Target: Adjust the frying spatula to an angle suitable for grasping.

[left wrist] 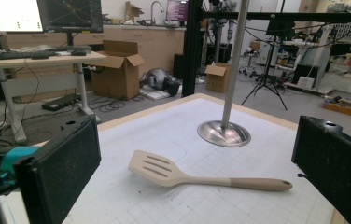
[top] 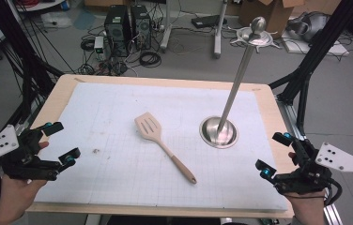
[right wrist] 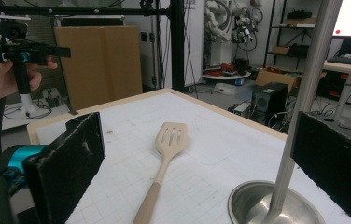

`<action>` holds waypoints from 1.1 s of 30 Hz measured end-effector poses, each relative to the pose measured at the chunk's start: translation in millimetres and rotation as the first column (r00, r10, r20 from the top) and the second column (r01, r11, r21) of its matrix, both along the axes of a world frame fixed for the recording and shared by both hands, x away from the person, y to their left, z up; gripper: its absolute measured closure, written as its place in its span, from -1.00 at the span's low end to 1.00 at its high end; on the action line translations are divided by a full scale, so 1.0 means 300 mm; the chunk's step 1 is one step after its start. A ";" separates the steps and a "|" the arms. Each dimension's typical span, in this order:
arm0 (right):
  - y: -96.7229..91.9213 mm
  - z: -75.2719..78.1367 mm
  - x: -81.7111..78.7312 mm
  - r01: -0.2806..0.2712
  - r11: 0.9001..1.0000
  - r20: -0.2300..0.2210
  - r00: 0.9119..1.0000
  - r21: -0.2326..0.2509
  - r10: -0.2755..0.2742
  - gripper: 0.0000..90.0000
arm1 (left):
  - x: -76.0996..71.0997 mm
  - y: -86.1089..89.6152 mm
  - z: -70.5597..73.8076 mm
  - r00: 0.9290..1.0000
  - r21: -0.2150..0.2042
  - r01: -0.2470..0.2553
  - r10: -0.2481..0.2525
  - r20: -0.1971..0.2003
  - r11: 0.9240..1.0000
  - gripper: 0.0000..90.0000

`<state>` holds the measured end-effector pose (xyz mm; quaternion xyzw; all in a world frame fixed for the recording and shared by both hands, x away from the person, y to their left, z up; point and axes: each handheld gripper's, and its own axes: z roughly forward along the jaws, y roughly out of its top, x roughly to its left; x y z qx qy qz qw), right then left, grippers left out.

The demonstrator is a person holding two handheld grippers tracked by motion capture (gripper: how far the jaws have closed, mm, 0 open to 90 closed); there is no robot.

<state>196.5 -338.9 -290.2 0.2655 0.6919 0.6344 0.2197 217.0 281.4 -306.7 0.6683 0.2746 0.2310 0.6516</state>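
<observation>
Both jaws gaping and empty, the left hand-held gripper [top: 57, 146] and right hand-held gripper [top: 274, 154] hover at the tabletop's [top: 62, 101] near corners. The slotted spatula [top: 163, 144], smooth pale wood, lies flat mid-table; pinching its slim rounded handle should suit best. Beyond it stands a polished steel utensil stand [top: 226, 112].

Beige slotted spatula [top: 164, 146]; white gridded mat [top: 118, 112].

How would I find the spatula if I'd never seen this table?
Look at the white mat covering the wooden table. Near its middle, left of the shiny metal stand, lies the spatula. It is flat, pale beige, with slots in its blade.
</observation>
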 end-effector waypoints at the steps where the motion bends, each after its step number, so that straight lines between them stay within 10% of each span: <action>1: 0.000 0.000 0.000 0.000 1.000 0.000 1.000 0.000 0.000 -0.96 | 0.001 -0.002 0.000 1.000 -0.004 0.000 0.000 0.000 1.000 -0.96; 33: 0.000 -0.017 0.009 -0.015 1.000 -0.027 1.000 -0.001 0.015 -0.65 | 0.002 -0.016 -0.010 1.000 0.005 0.006 -0.006 -0.014 1.000 -0.96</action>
